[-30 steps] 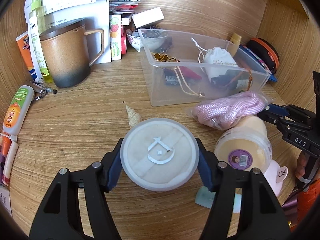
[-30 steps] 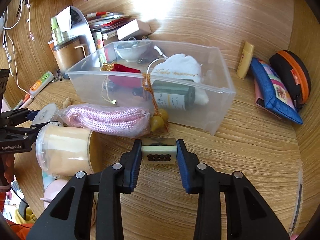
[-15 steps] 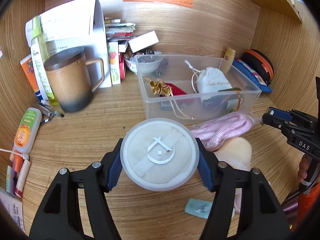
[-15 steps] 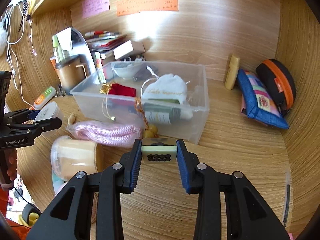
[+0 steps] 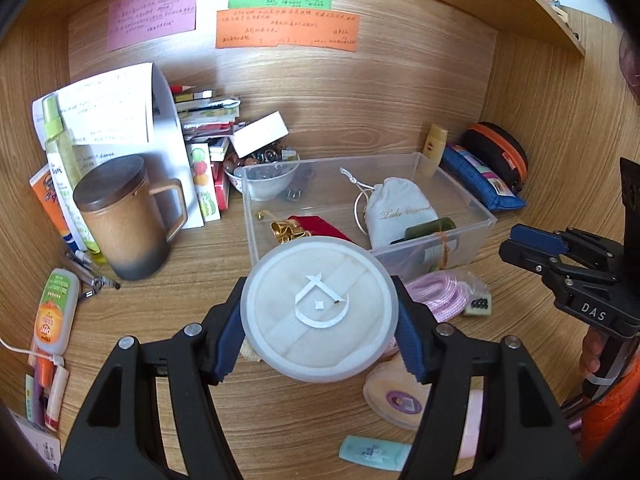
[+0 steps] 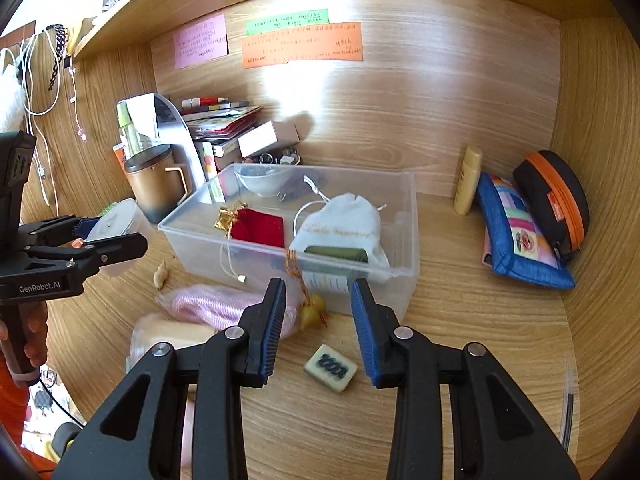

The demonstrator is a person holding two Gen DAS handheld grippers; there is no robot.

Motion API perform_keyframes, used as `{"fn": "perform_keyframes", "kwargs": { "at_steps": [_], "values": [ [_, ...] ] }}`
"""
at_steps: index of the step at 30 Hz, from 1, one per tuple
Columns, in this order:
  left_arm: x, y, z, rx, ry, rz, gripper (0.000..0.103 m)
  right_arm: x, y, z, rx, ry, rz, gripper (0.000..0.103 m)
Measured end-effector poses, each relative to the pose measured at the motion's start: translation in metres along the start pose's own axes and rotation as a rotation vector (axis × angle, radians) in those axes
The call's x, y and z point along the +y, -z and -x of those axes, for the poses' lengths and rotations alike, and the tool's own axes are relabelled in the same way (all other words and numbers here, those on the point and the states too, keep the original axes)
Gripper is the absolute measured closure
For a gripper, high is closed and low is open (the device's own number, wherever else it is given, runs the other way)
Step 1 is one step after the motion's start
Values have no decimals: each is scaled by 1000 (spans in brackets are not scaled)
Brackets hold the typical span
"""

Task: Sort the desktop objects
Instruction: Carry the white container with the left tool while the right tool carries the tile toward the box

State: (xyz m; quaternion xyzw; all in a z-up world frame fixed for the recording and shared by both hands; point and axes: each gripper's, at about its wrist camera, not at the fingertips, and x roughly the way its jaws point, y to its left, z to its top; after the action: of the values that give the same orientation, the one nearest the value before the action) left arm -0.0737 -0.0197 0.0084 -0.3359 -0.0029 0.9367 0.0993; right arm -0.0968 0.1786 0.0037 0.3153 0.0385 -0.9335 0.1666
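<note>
My left gripper (image 5: 319,326) is shut on a round clear puff case (image 5: 319,312) with a white lid and holds it above the desk, just in front of the clear plastic bin (image 5: 468,204). The case and left gripper (image 6: 112,236) also show in the right wrist view, left of the bin (image 6: 408,240). My right gripper (image 6: 320,320) is open and empty above the desk. A mahjong tile (image 6: 330,367) lies on the wood below it, in front of the bin; it also shows in the left wrist view (image 5: 477,306). The bin holds a white pouch (image 6: 340,228) and a red pouch (image 6: 258,226).
A pink rope bundle (image 6: 212,304) and a round cream jar (image 5: 396,396) lie in front of the bin. A brown lidded mug (image 5: 120,216), books and tubes stand at the left. A blue pouch (image 6: 516,236) and an orange-black case (image 6: 554,200) sit at the right wall.
Both grippers have risen and pulled back from the desk. My right gripper has opened and let go of the mahjong tile, which now lies on the wood. The left still holds the puff case.
</note>
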Motion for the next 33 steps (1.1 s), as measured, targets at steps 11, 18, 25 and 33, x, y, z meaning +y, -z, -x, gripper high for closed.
{"fn": "perform_keyframes", "kwargs": {
  "at_steps": [11, 18, 25, 33],
  "values": [
    [-3, 13, -13, 43, 18, 3, 38, -1, 34, -31, 169, 4, 54, 72],
    [-1, 17, -12, 47, 22, 8, 38, -6, 46, -53, 248, -4, 47, 66],
    [-1, 18, -16, 58, 29, 12, 38, 1, 52, -58, 257, 9, 81, 66],
    [-4, 14, -14, 47, 32, 4, 38, -17, 44, -42, 201, 5, -3, 67]
  ]
}}
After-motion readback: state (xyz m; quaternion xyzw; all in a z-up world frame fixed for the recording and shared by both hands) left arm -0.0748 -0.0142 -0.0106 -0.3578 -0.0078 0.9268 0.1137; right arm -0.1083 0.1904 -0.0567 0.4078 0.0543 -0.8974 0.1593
